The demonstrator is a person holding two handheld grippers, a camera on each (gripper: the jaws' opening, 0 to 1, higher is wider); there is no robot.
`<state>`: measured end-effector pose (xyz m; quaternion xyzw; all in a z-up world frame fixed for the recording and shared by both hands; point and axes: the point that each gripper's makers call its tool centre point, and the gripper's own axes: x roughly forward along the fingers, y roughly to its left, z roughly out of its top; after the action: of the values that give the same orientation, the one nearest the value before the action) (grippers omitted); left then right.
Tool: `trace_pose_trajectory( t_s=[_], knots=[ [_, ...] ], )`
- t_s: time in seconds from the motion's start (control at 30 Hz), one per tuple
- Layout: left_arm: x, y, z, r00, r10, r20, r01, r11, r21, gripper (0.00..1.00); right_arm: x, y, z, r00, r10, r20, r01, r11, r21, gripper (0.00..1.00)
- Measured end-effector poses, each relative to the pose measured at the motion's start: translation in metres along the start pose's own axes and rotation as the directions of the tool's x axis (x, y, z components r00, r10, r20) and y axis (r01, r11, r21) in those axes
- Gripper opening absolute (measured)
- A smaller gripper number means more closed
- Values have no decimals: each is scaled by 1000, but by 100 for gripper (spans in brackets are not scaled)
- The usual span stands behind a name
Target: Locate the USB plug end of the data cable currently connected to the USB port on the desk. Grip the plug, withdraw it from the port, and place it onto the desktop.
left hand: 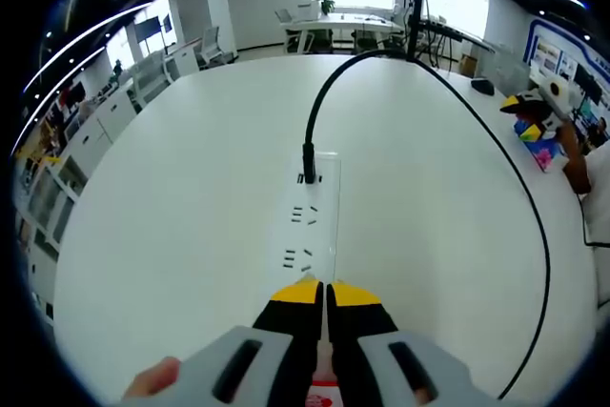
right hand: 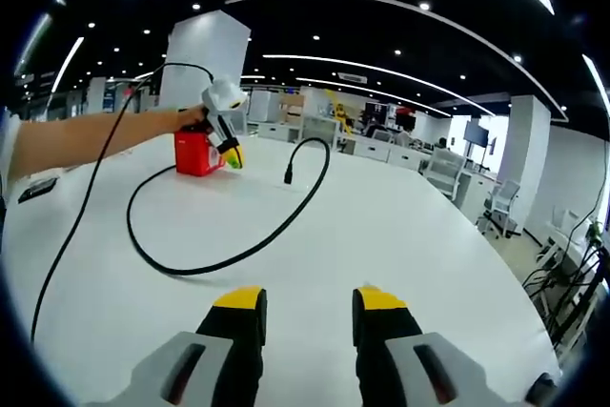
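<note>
In the left gripper view, my left gripper (left hand: 325,295) sits low over a white desk (left hand: 191,197), its yellow-tipped jaws pressed together with nothing between them. Just past the tips lies a white power strip (left hand: 317,221), flat on the desk, running away from me. At its far end a black plug (left hand: 308,165) stands in a port, and its black cable (left hand: 534,235) arcs up and away, then sweeps round to the right side of the desk. My fingertip (left hand: 152,378) shows at the bottom left. Far right, my right gripper (left hand: 536,107) hangs near some coloured blocks (left hand: 538,140).

In the right gripper view, my right gripper (right hand: 307,300) hovers above the desk (right hand: 400,235) with its jaws spread apart and empty. Across the desk, the left gripper (right hand: 227,121) reaches in from the left on my bare arm (right hand: 86,140), its tips down beside a red box (right hand: 197,152). The cable (right hand: 229,254) loops across the desk between us, and the plug (right hand: 288,176) stands upright well right of the red box.
</note>
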<state>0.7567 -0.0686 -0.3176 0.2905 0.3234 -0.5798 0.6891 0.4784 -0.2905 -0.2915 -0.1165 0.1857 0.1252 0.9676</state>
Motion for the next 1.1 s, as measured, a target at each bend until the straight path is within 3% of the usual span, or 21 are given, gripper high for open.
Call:
trace_pose_trajectory(
  t_s=[0.5,1.1],
  knots=[
    [0,-3,0,1000,1,0,-1,1000,0,3,-4,-11,27,999,-13,32,14,999,-28,40],
    [0,-3,1,1000,0,2,0,1000,0,3,18,-14,48,998,54,37,-54,999,-3,39]
  ],
)
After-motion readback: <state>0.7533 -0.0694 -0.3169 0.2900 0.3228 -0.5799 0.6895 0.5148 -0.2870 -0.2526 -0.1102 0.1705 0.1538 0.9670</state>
